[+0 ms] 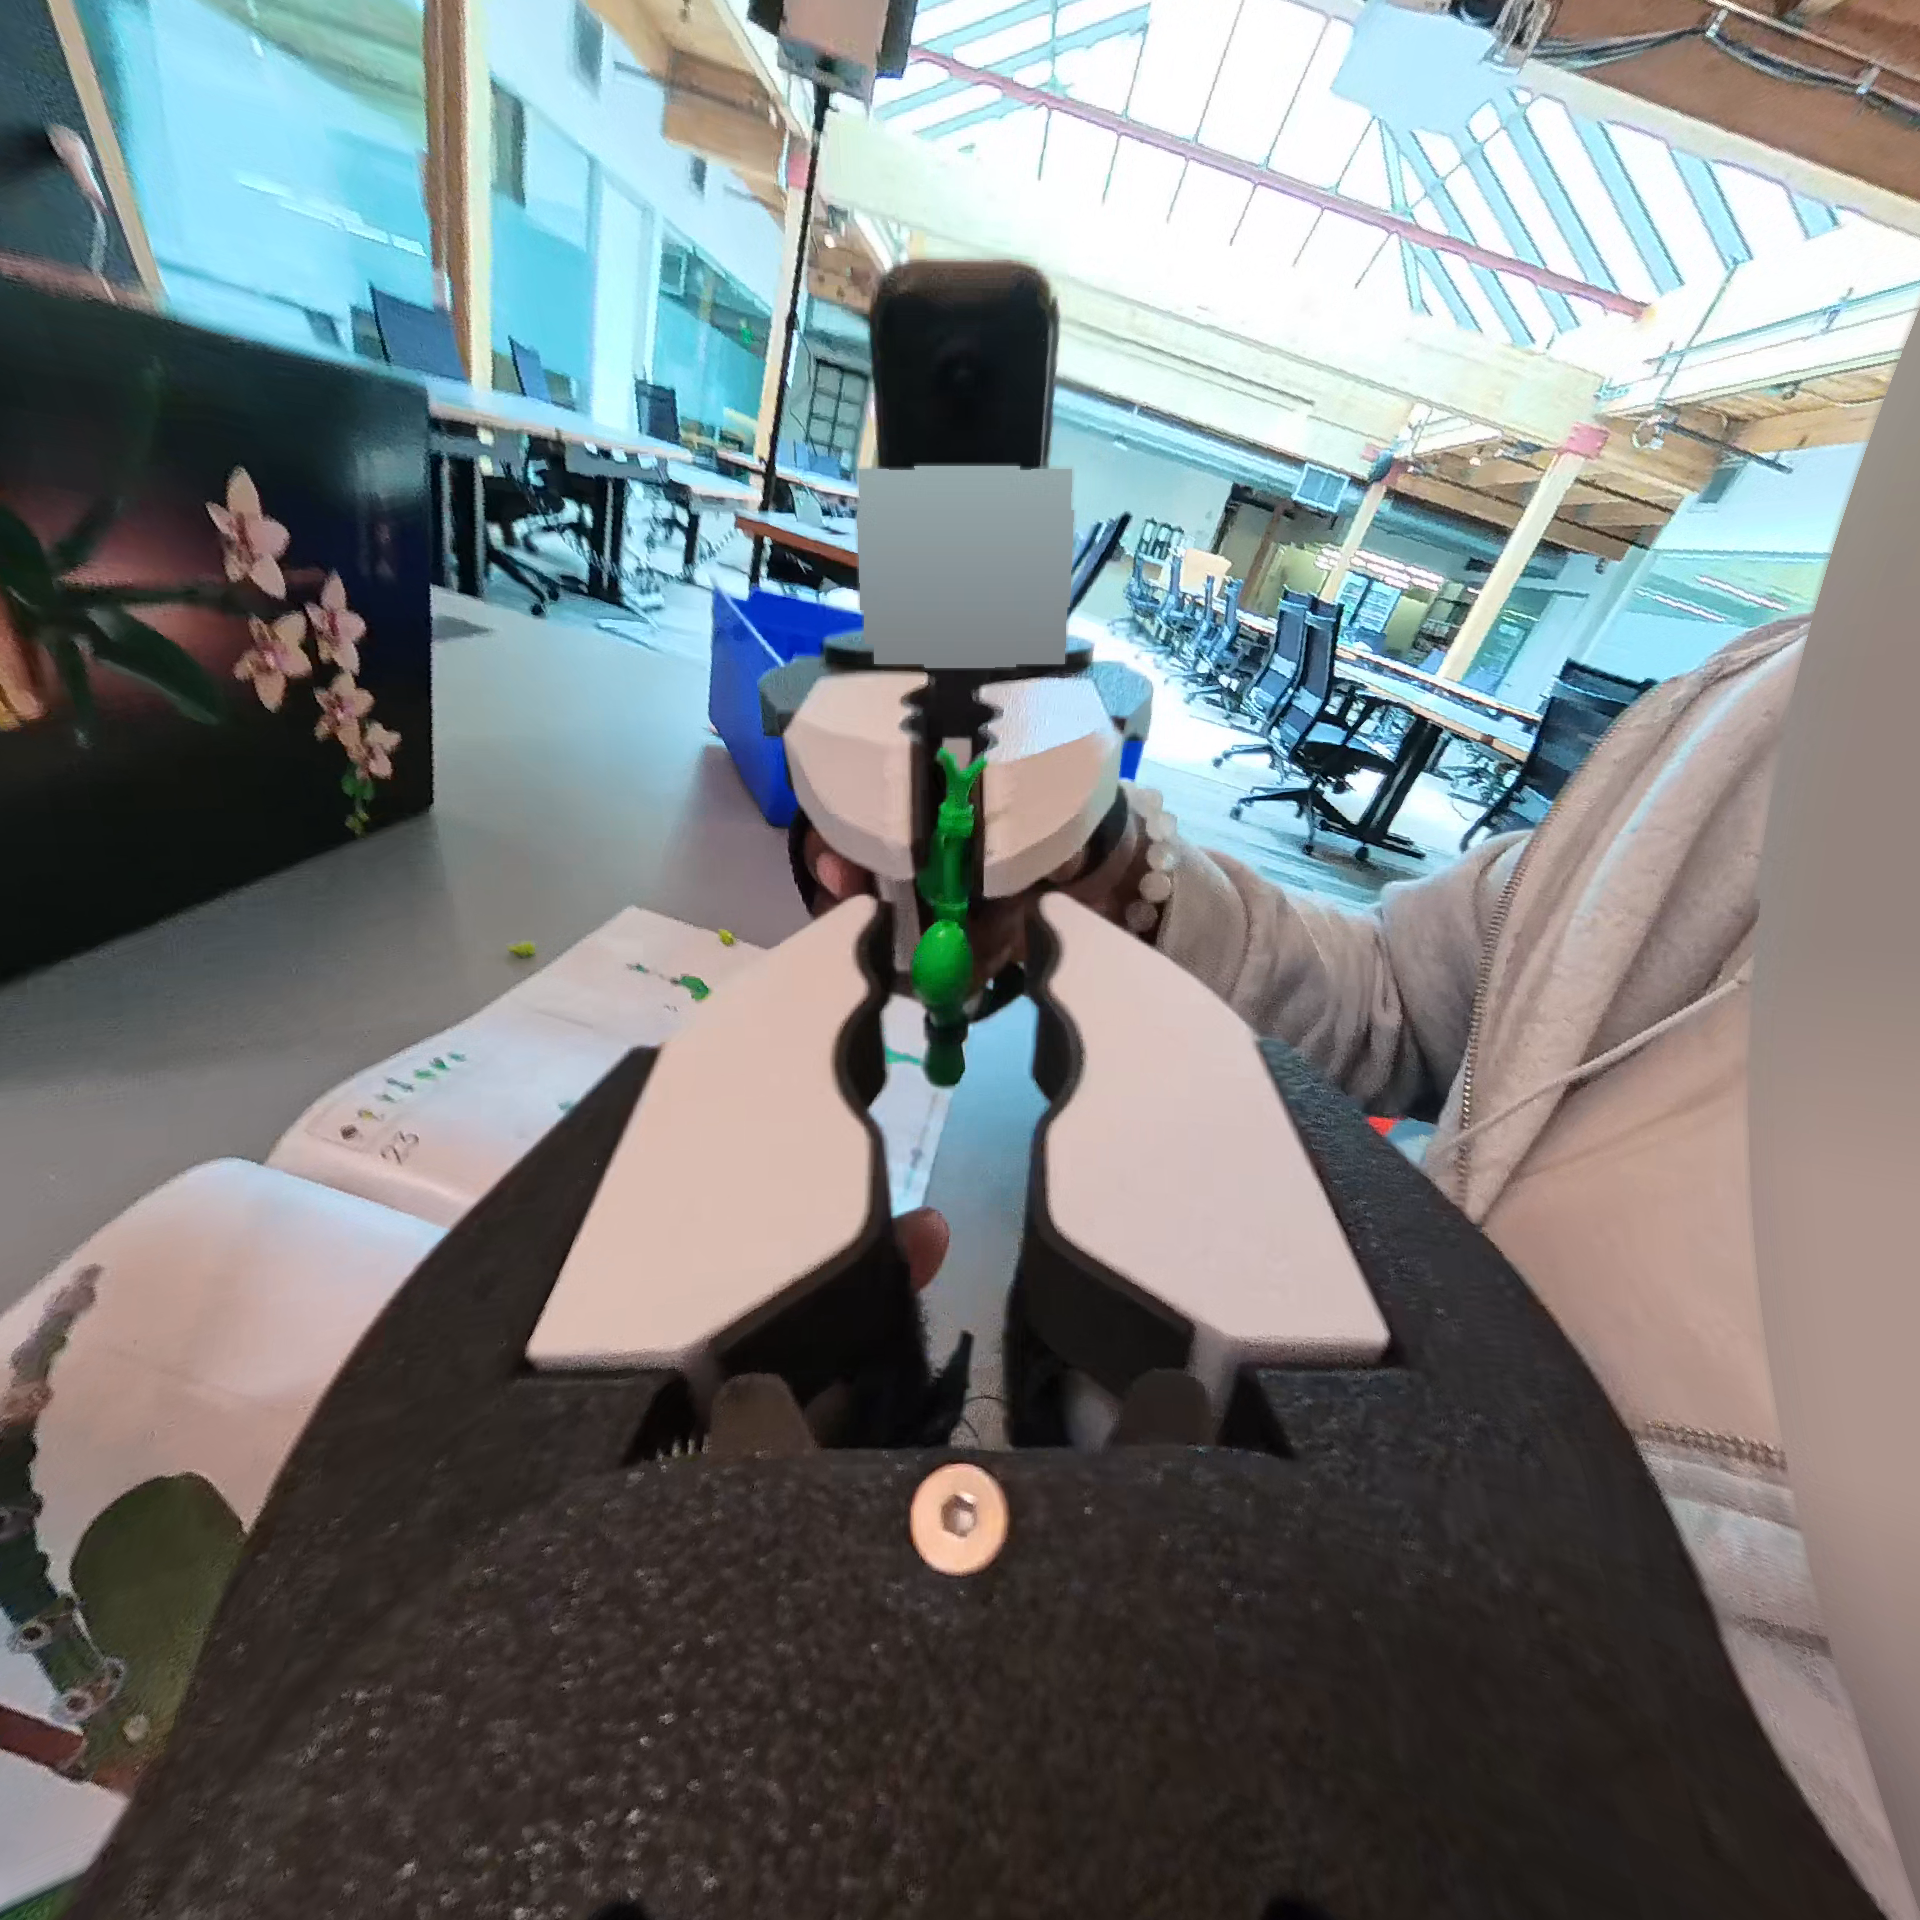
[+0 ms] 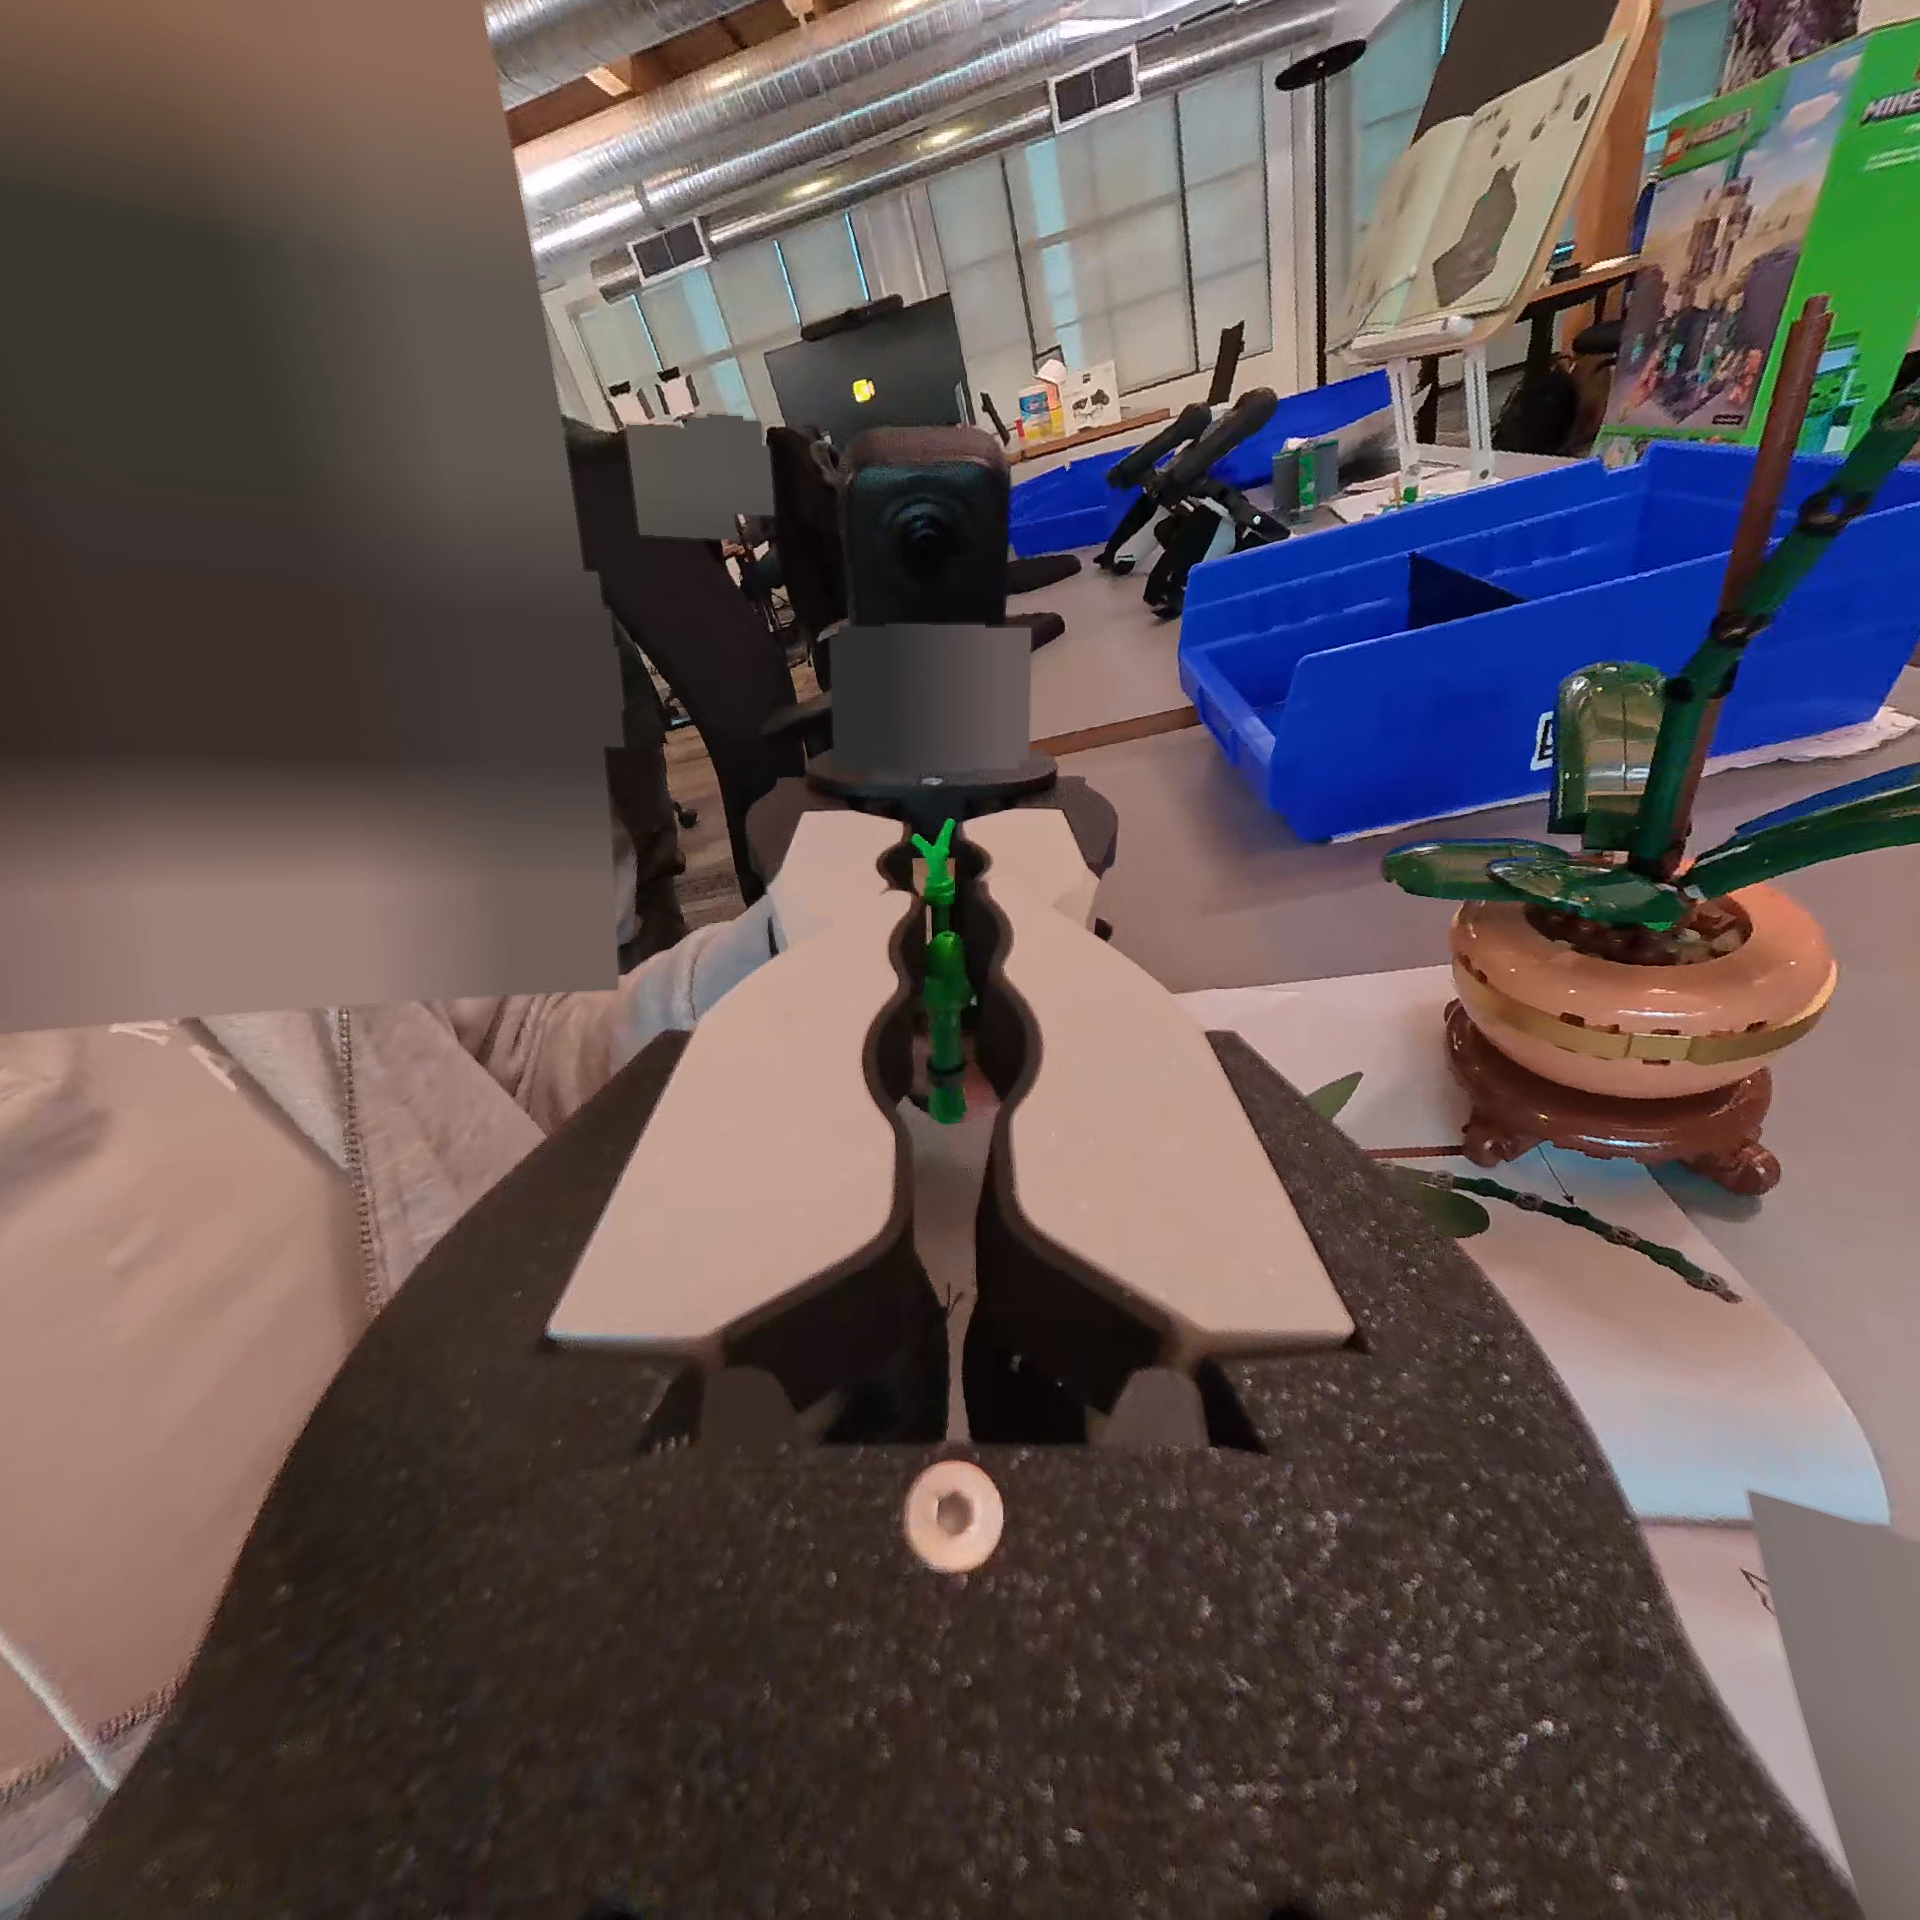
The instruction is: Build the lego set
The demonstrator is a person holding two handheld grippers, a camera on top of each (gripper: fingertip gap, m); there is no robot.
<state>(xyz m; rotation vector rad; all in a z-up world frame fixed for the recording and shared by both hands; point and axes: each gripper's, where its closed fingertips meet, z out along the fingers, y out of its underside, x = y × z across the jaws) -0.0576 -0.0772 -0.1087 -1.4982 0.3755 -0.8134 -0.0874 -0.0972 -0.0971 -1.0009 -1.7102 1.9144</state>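
A thin green Lego stem piece (image 1: 940,961) with a forked top stands upright between the two grippers, which face each other tip to tip above the table. My right gripper (image 2: 940,904) is shut on the green stem (image 2: 943,987); it also shows in the left wrist view (image 1: 948,821), closed around the stem's upper part. My left gripper (image 1: 951,925) is open, and its fingers (image 1: 790,1060) stand on either side of the stem's bud and lower end without touching it. The left gripper shows beyond in the right wrist view (image 2: 935,847).
A built orchid pot with green leaves and stalks (image 2: 1642,997) stands at the right on the grey table (image 1: 540,790). A loose stalk (image 2: 1558,1226) lies on paper beside it. Blue bins (image 2: 1455,665), an open instruction booklet (image 1: 582,1049), an orchid-picture box (image 1: 208,623) and small green pieces (image 1: 520,948) are around. The tips of both grippers are at nearly the same place.
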